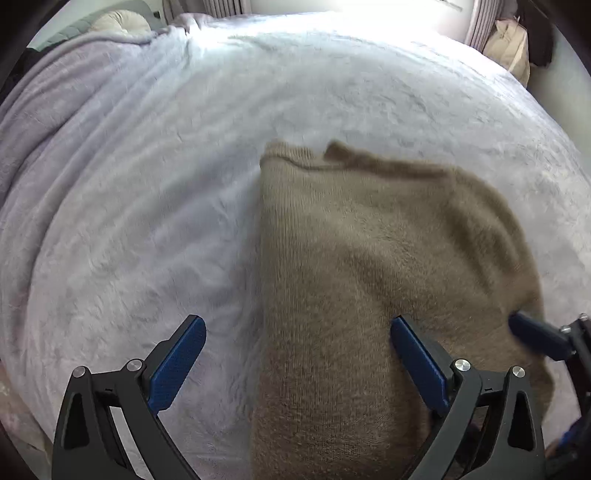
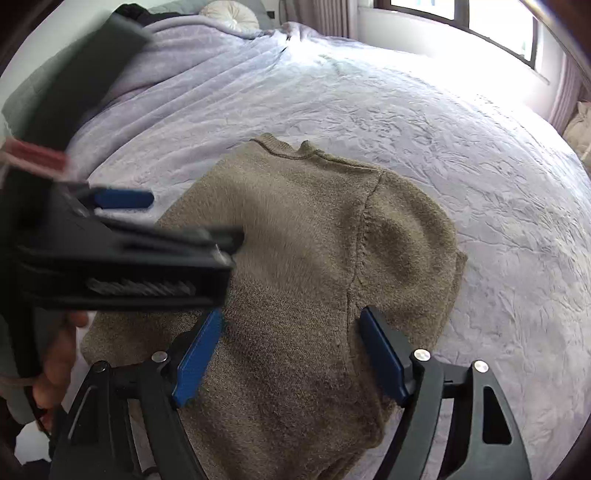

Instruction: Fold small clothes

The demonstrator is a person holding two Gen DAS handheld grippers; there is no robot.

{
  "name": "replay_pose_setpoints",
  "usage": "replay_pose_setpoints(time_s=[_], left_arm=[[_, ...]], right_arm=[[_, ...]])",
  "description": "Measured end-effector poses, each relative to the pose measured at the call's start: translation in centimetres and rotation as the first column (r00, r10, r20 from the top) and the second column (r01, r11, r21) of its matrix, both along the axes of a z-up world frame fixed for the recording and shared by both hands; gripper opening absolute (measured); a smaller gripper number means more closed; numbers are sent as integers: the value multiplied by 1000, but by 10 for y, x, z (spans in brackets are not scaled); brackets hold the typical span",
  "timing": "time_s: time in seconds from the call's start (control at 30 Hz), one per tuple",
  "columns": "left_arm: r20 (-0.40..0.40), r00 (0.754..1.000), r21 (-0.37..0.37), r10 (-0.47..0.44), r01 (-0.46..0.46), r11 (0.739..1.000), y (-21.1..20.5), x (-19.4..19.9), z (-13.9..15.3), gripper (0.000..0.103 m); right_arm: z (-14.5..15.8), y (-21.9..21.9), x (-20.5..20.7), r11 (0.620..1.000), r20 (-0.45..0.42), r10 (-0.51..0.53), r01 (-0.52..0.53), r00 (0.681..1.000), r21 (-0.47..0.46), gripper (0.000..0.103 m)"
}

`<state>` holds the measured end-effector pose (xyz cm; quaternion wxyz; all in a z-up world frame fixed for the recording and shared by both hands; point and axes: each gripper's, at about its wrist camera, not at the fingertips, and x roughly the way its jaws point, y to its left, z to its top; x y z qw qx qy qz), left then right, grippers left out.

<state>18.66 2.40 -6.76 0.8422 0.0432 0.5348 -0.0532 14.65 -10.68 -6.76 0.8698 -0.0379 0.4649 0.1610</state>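
A small tan knit sweater (image 1: 351,258) lies partly folded on the pale lilac bedspread (image 1: 129,221), neckline away from me. It also shows in the right wrist view (image 2: 303,258), with a short sleeve on the right. My left gripper (image 1: 295,328) is open and empty, just above the sweater's near left edge. It shows blurred at the left of the right wrist view (image 2: 147,218). My right gripper (image 2: 291,321) is open and empty over the sweater's lower middle. One of its blue fingertips (image 1: 532,332) shows at the right in the left wrist view.
A crumpled lilac blanket (image 2: 184,74) and a round cream cushion (image 2: 231,13) lie at the bed's head. A window (image 2: 480,22) and curtains stand beyond the bed's far side. A beige bag (image 1: 509,44) sits at the far right.
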Motion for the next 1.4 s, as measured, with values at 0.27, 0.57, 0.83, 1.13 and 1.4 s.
replay_pose_setpoints(time_s=[0.27,0.57,0.83,1.13,1.4], left_arm=[[46,999,-34,12,-10,999,12,-35,7,101],[57,998,-26,-11,12,1000,15,-67,7,102],[238,967,-71,89,-74,995,21,-119,68,101],[349,932,-51,99,-87,995,10,-156,66,102],[317,944,-113,88,-54,992,22,-158,70,102]], right_arm=[[-3,1,-43,998,33,7,-5,999,-62,80],[-13,1,-73,997,20,0,2,1000,-83,81],[33,-20,-118,985,48,-168,170,985,-37,81],[59,-23,-159,959,208,-258,276,943,-59,81],[51,-20,-156,951,173,-291,304,941,-52,81]])
